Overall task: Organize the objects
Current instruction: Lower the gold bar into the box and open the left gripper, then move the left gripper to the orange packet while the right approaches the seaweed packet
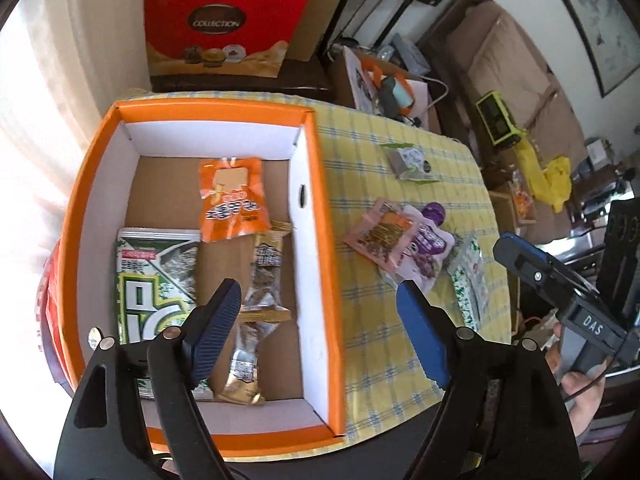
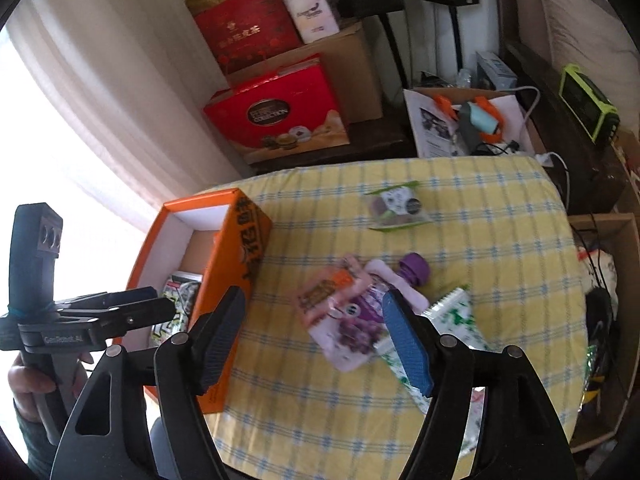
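Matt corrugated orange cardboard box point(image 1: 320, 184); woven yellow checked cotton tablecloth point(image 2: 480, 248); glossy crinkled orange plastic snack packet point(image 1: 231, 200); ribbed blue rubbery finger pads point(image 1: 424, 340).

Black tongs point(image 1: 320, 312) with ribbed blue pads point(image 1: 420, 332), silver screws.

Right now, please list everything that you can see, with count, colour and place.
Box: 1, orange outside, white walls, on the tablecloth's left part.
Orange packet: 1, inside box, far end.
Green-white packet: 1, inside box, left.
Gold-brown bar packets: 2, inside box, right.
Pink packet: 1, on cloth, overlapping the pouch.
Purple pouch: 1, purple cap, cloth centre.
Green-white sachet: 1, right of pouch.
Small pack: 1, green-edged, far side.
Tablecloth: 1, yellow check.
Left gripper: open, over box.
Right gripper: open, over pouch.
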The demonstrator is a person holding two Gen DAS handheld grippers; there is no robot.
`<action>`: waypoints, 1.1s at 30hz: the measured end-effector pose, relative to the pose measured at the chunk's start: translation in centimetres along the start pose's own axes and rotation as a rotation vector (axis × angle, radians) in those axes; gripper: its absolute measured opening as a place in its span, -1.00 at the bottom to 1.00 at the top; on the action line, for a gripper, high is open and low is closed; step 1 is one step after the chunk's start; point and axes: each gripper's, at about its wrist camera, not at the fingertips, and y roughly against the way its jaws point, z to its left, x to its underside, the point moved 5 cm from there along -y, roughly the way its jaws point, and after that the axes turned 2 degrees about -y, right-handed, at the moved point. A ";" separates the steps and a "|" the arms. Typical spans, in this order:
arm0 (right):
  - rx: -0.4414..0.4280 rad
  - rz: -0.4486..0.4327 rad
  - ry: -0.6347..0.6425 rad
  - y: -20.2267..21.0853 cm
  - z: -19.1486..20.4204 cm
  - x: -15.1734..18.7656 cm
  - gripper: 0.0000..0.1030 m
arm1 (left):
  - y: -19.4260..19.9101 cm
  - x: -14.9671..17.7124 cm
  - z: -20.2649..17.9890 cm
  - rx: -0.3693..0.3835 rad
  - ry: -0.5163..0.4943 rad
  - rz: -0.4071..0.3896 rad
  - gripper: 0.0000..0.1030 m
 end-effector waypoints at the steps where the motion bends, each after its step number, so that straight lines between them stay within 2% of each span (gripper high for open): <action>1: 0.004 -0.005 -0.009 0.4 -0.6 0.1 0.42 | 0.0 0.1 -0.6 -0.007 -0.019 -0.001 0.51; 12: 0.086 -0.017 -0.039 2.4 -5.2 1.0 0.42 | -1.8 -0.4 -6.7 -0.056 -0.189 0.019 0.51; 19: 0.094 -0.029 -0.086 3.2 -7.9 0.7 0.42 | -4.8 -1.7 -9.7 -0.086 -0.275 0.069 0.46; 25: 0.087 -0.029 -0.107 3.2 -9.1 0.7 0.42 | -8.5 -2.3 -10.9 -0.120 -0.318 0.144 0.33; 33: 0.066 -0.017 -0.125 2.5 -10.0 0.8 0.42 | -11.8 -2.8 -10.9 -0.143 -0.327 0.214 0.33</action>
